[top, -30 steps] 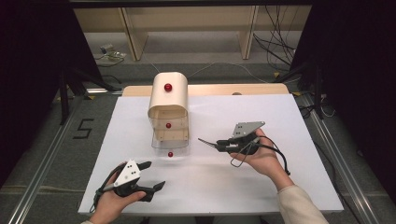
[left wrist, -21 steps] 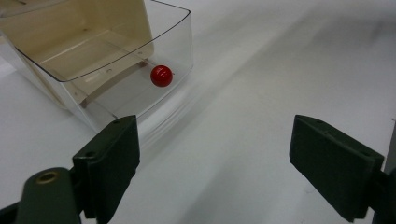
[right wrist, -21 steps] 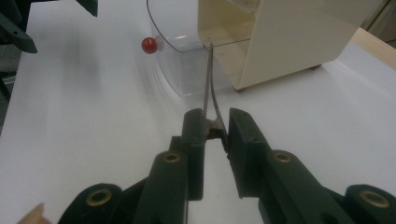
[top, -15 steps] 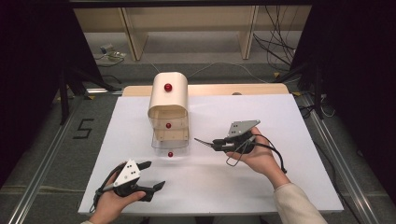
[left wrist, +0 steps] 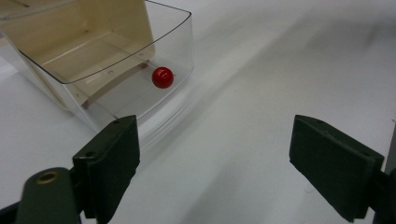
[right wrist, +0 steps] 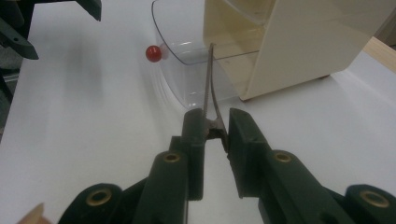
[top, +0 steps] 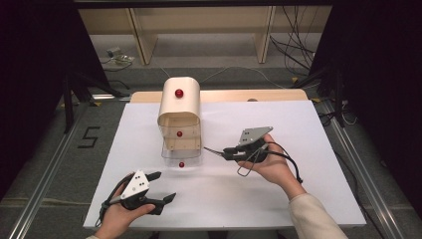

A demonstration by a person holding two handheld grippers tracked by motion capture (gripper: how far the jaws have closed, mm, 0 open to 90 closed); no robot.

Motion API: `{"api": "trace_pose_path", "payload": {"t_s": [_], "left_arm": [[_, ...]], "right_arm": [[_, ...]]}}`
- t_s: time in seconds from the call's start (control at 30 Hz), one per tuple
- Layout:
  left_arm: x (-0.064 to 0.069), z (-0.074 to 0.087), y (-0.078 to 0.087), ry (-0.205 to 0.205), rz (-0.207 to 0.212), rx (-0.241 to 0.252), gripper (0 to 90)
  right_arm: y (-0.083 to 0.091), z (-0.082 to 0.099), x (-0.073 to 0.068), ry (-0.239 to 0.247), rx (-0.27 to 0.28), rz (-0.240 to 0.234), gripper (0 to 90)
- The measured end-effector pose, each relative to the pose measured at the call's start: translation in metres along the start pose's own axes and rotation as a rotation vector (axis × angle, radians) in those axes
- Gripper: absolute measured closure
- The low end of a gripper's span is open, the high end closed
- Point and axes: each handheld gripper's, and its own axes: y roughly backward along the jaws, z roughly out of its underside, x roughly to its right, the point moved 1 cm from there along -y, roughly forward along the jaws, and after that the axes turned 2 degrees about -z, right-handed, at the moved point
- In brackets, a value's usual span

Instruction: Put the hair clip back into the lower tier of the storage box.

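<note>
A cream mini cabinet (top: 179, 107) with a rounded top stands on the white mat. Its clear bottom drawer (top: 174, 155) is pulled out, with a red knob (top: 181, 164) on its front. My right gripper (top: 226, 152) is shut on thin brown metal tweezers (top: 213, 149), whose tip points at the drawer's right side. In the right gripper view the tweezers (right wrist: 208, 79) rise from between the jaws, their tip in line with the drawer rim (right wrist: 187, 70); contact is unclear. My left gripper (top: 164, 186) is open and holds nothing, in front of the drawer. Ahead of it are the drawer (left wrist: 173, 42) and knob (left wrist: 162, 77).
The white mat (top: 298, 129) covers a wooden table. Two more red knobs (top: 178, 93) mark the upper drawers. Shelving legs and cables lie on the floor beyond the far edge. A metal rail (top: 45, 189) runs along the left side.
My right gripper has moved a little to the left, bringing the tweezers' tip closer to the open drawer. The left gripper has stayed in place.
</note>
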Motion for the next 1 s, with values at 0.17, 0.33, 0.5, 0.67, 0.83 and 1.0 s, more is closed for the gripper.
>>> {"api": "trace_pose_path", "payload": {"t_s": [0.17, 0.33, 0.5, 0.67, 0.83, 1.0], "left_arm": [[0.000, 0.000, 0.000, 0.002, 0.001, 0.001, 16.1], [0.000, 0.000, 0.000, -0.002, 0.000, 0.002, 16.1], [0.000, 0.000, 0.000, -0.002, 0.000, 0.002, 16.1], [0.000, 0.000, 0.000, 0.000, -0.001, 0.002, 16.2], [0.000, 0.000, 0.000, -0.002, 0.001, 0.002, 16.1], [0.000, 0.000, 0.000, -0.002, 0.001, 0.003, 16.1]], "right_arm": [[-0.002, -0.004, 0.000, 0.006, 0.006, -0.004, 77.5], [-0.003, -0.007, 0.000, 0.009, 0.003, -0.005, 77.5], [-0.005, -0.008, 0.000, 0.008, 0.002, -0.006, 77.5], [-0.006, -0.009, 0.001, 0.006, -0.001, -0.009, 77.5], [-0.007, -0.012, 0.001, 0.011, -0.002, -0.010, 77.5], [-0.009, -0.015, 0.002, 0.013, -0.005, -0.011, 77.5]]}}
